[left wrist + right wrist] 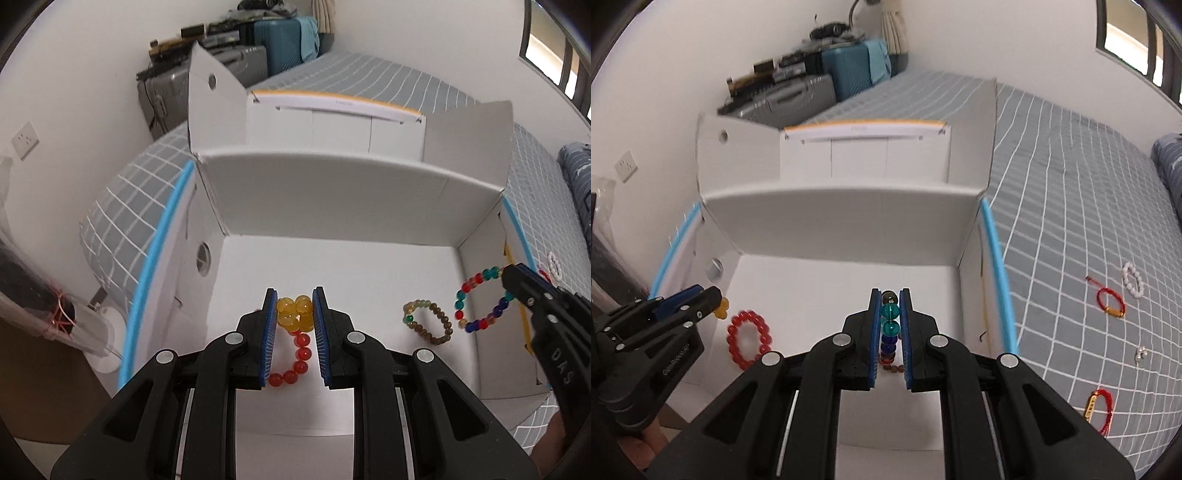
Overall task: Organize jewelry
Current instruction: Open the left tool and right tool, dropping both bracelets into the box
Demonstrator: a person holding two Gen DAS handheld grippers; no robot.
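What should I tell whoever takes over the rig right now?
Left gripper: shut on the yellow bead bracelet, inside the white box.
Right gripper: shut on the multicolored bead bracelet, over the box floor.
Done: red bead bracelet and brown bead bracelet lie in the box.
Left: release both; white bracelet, two red cord bracelets and a small silver piece remain on the bed.

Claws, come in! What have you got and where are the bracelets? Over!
Left claw shut on yellow bracelet, over the white box. Right claw shut on multicolored bracelet. Red bracelet and brown bracelet already in the box. Nothing blocking.
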